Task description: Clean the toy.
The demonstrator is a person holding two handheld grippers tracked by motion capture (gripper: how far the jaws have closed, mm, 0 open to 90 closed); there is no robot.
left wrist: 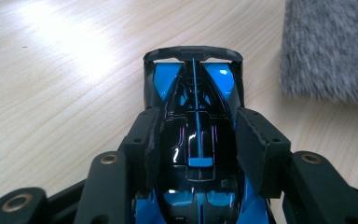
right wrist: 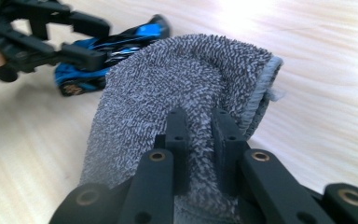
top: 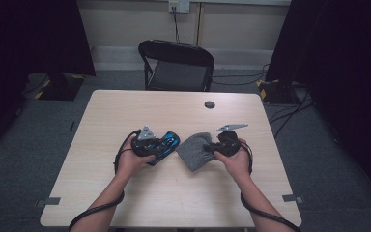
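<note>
Near the middle of the light wooden table [top: 125,193], the left gripper [left wrist: 198,140] has its jaws clamped on the sides of a blue and black toy race car [left wrist: 196,93]. Just beside it, the right gripper [right wrist: 200,140] pinches a fold of grey terry cloth [right wrist: 177,74] between nearly closed jaws.

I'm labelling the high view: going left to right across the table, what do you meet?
Left hand → left claw shut on the blue toy car → grey cloth → right claw pinching that cloth → right hand.

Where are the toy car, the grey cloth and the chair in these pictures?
toy car [left wrist: 196,135], left gripper view, on its black roof between the jaws.
grey cloth [right wrist: 186,79], right gripper view, on its raised fold.
chair [top: 176,75], high view, on its seat.
</note>
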